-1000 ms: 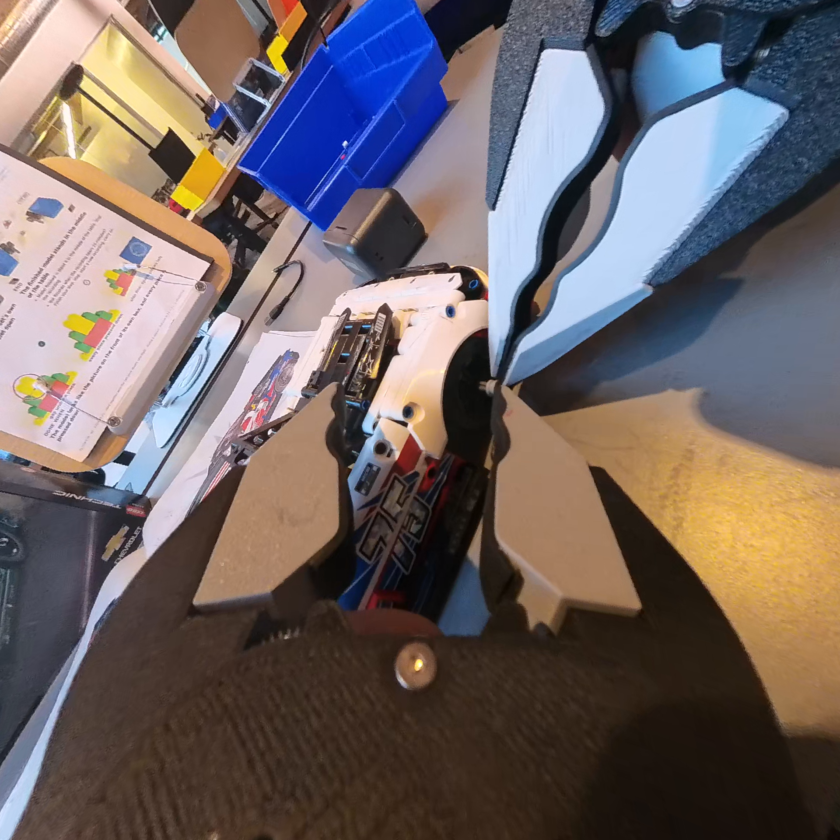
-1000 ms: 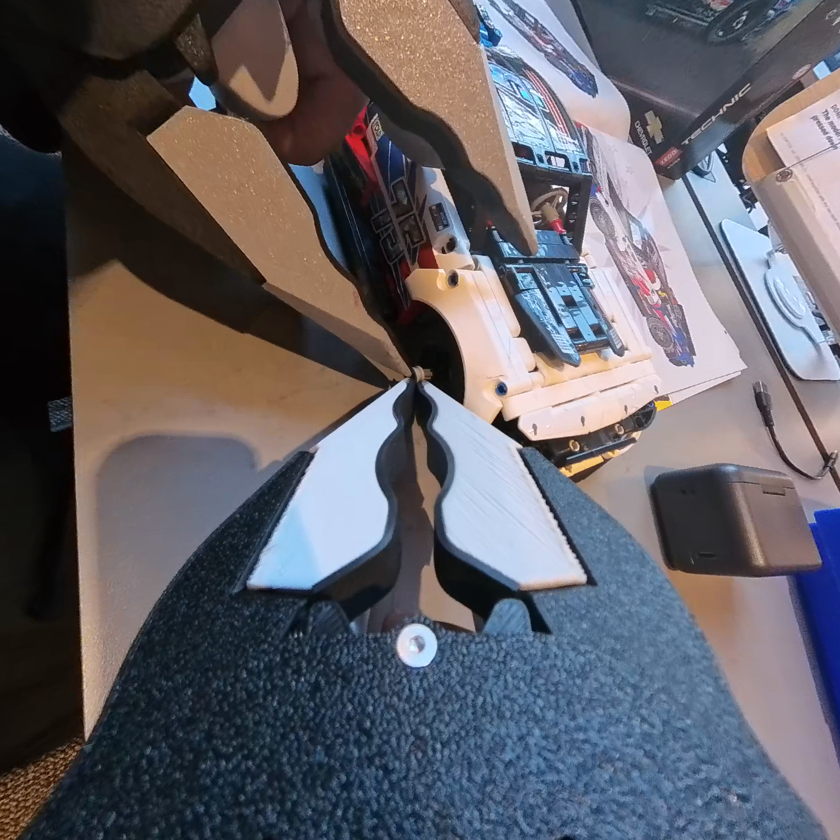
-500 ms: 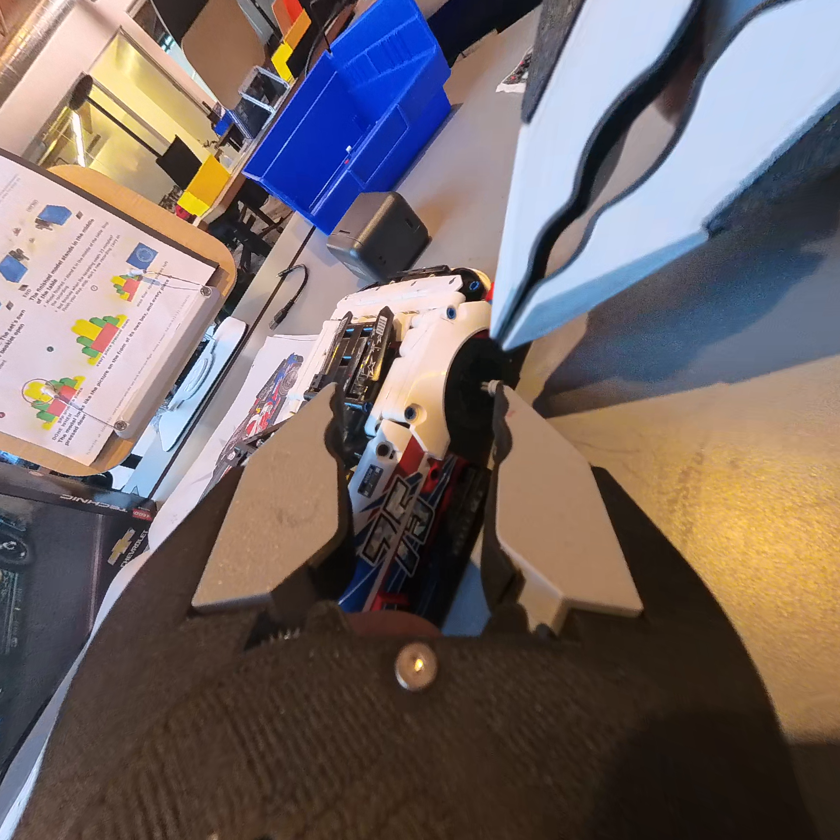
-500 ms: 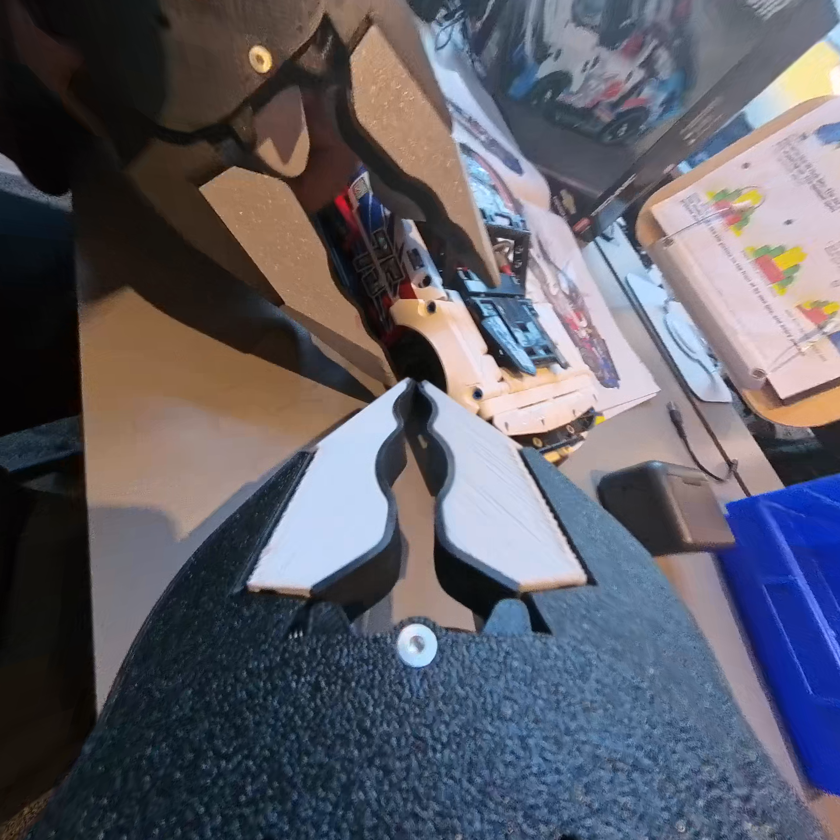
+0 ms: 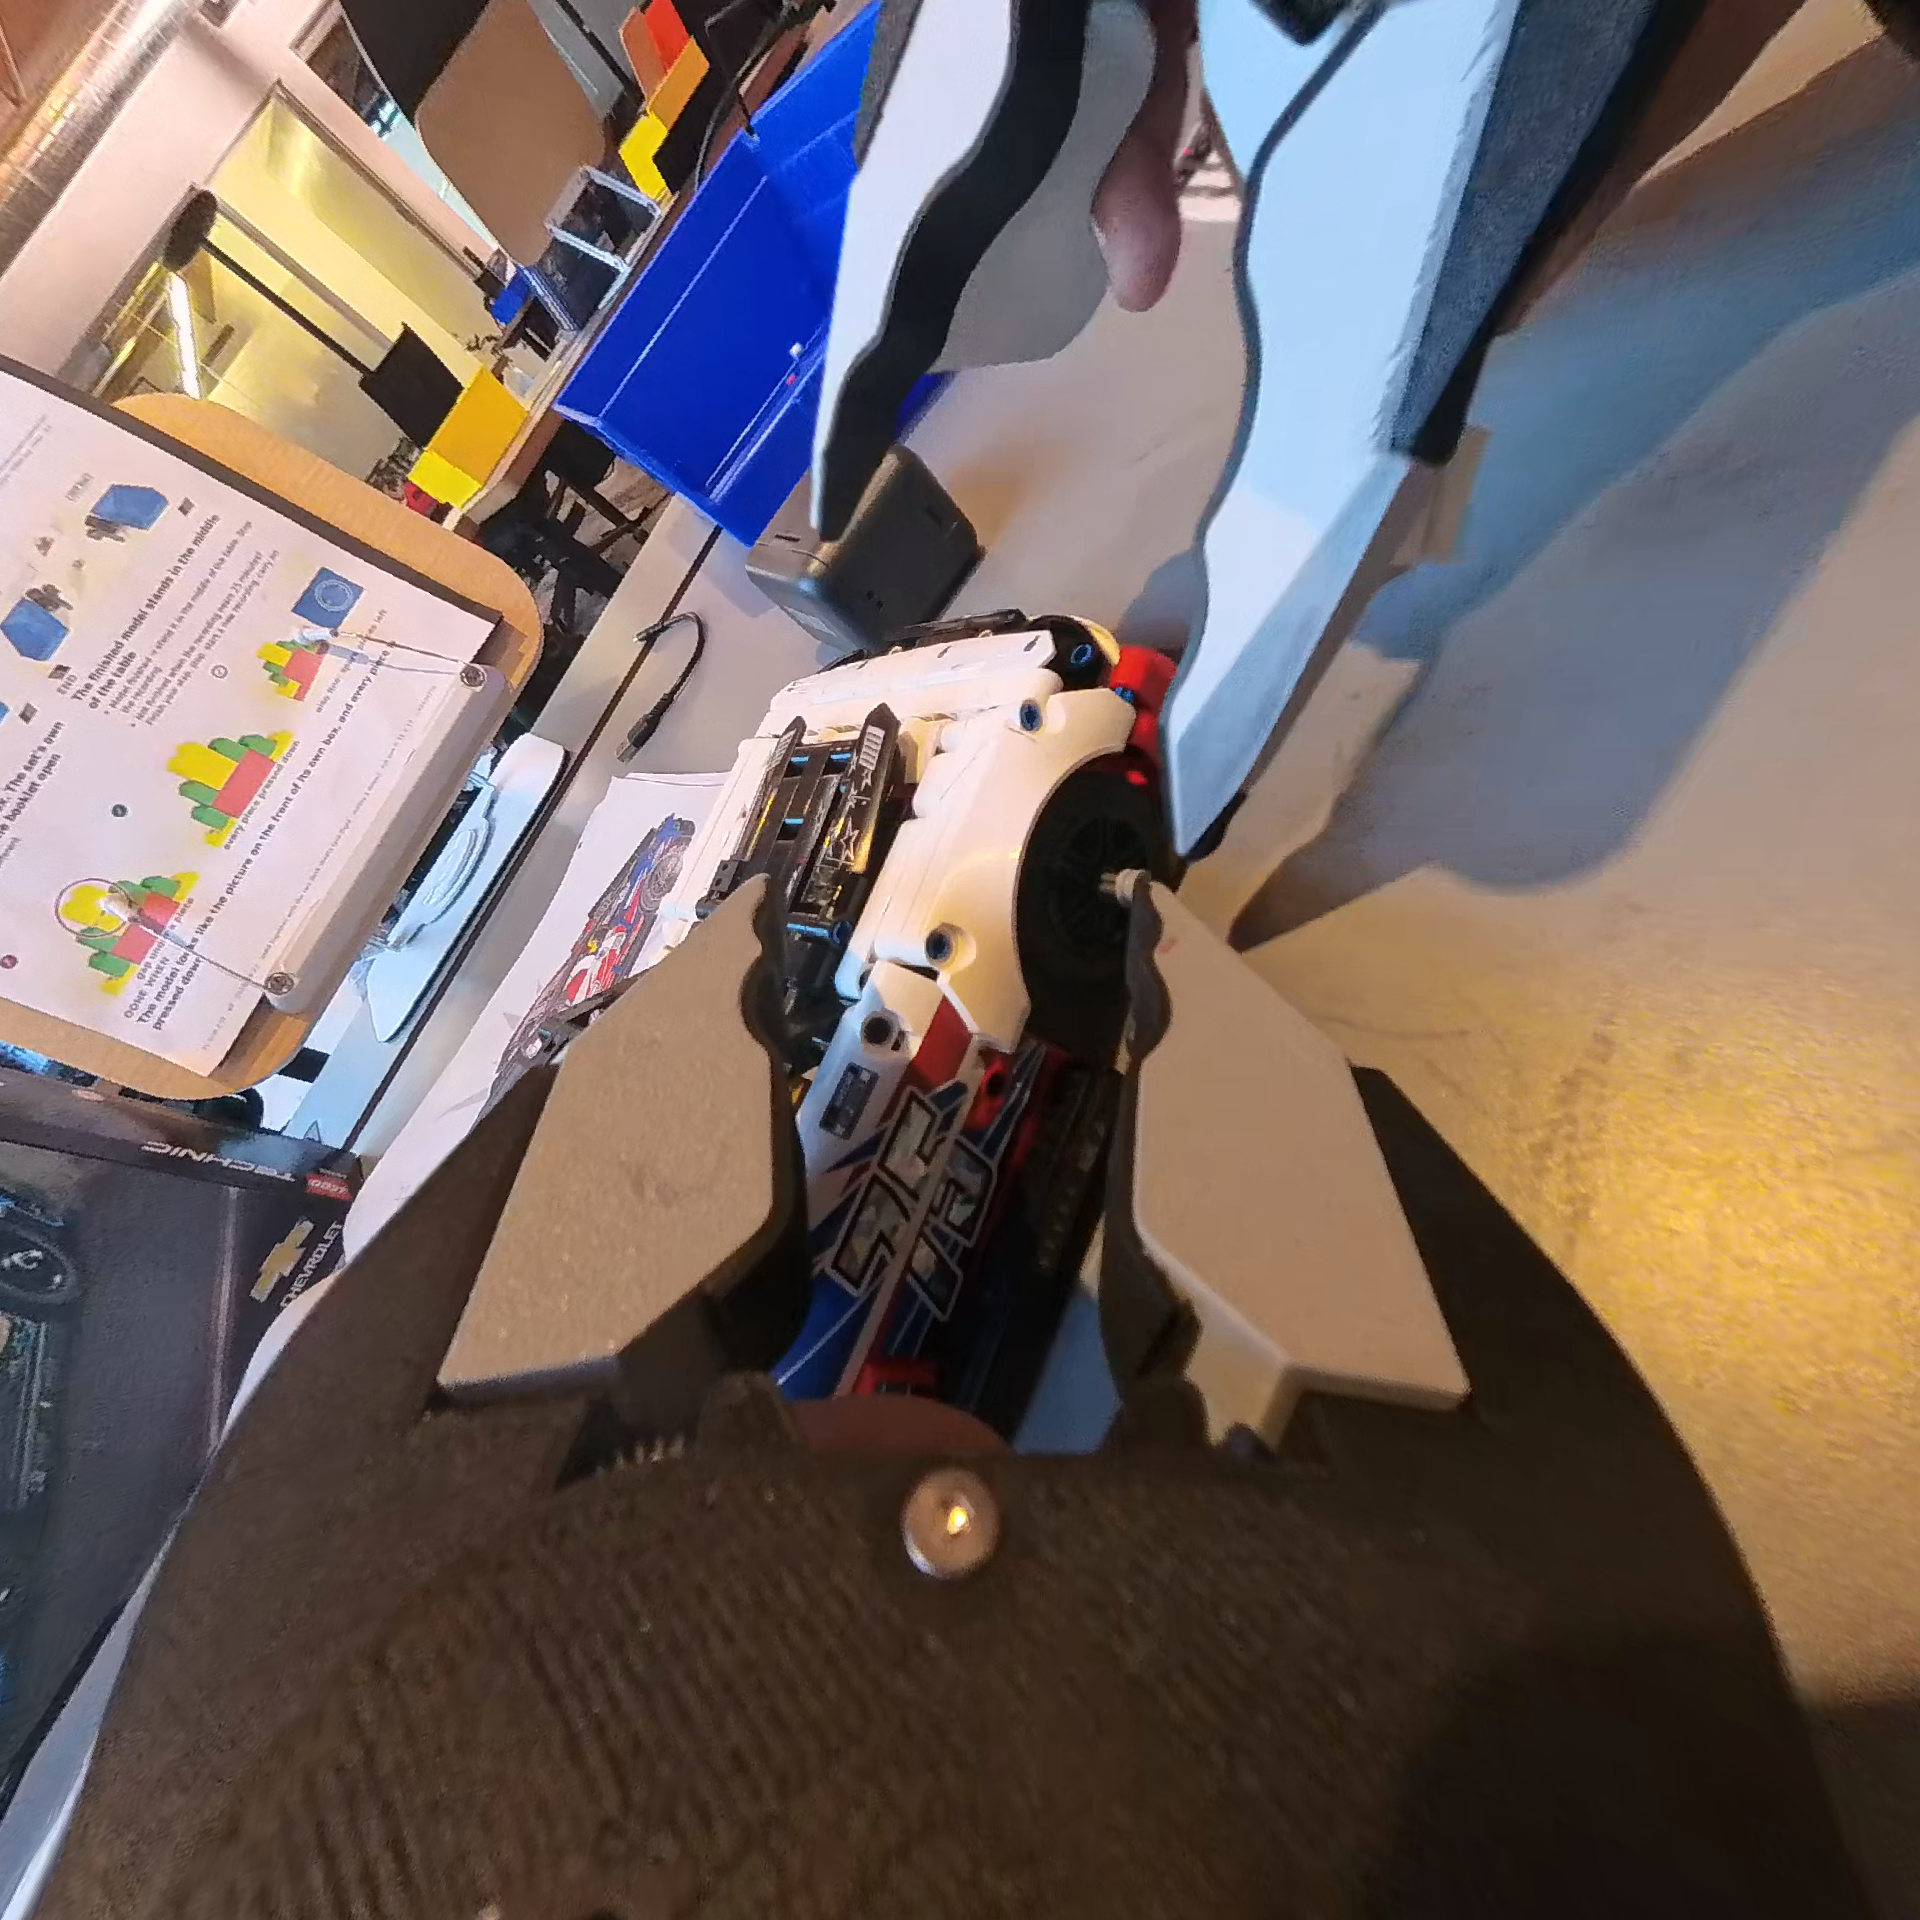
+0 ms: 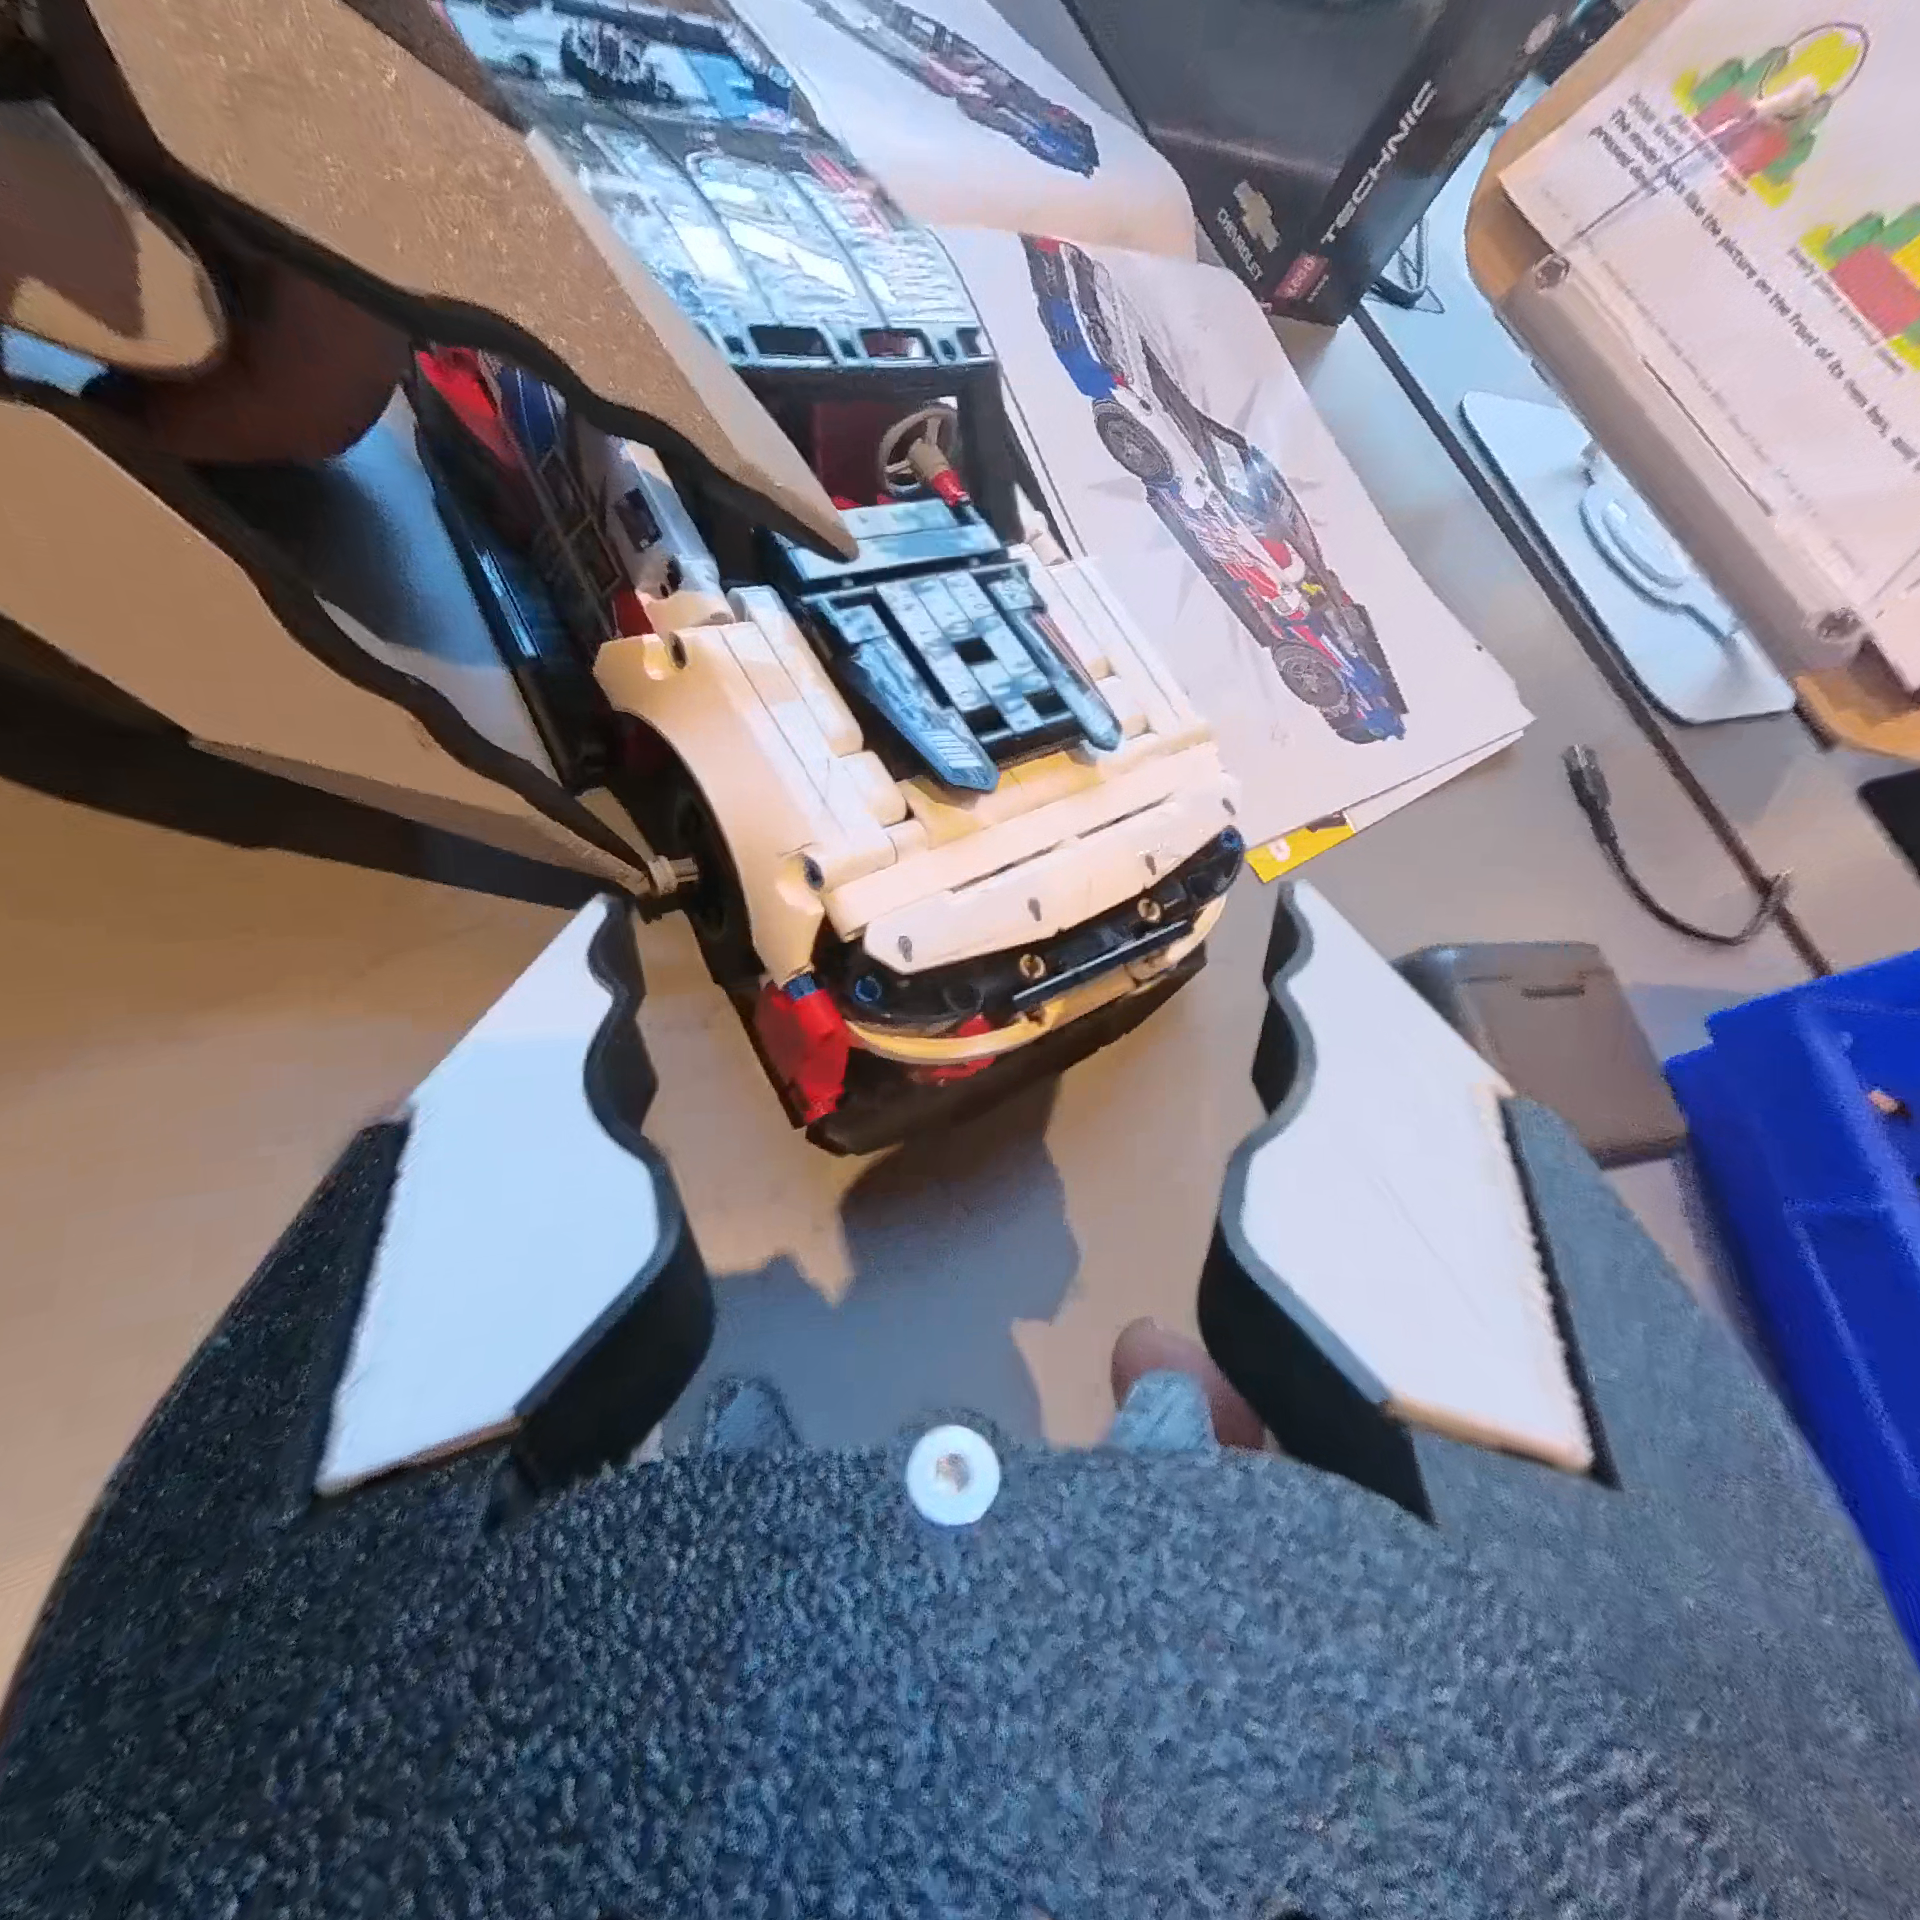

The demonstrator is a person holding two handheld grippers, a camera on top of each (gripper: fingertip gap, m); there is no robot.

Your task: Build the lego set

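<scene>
White-bodied lego car (image 6: pixel 935 790), w/ blue and red stripes, lies between the grey fingers of the left hand-held gripper (image 5: pixel 940 925), which is clamped across its body; one fingertip sits at the front wheel's axle pin (image 6: pixel 665 873). Right hand-held gripper (image 6: pixel 940 935) is spread wide, holding nothing, just in front of the car's nose (a fingertip (image 6: pixel 1164 1382) of the person shows at its base). Car rests on the worktop (image 6: pixel 260 1039), beside the open instruction booklet (image 6: pixel 1299 499). Blue bin (image 6: pixel 1829 1195) and black lego box (image 6: pixel 1320 135) nearby.
</scene>
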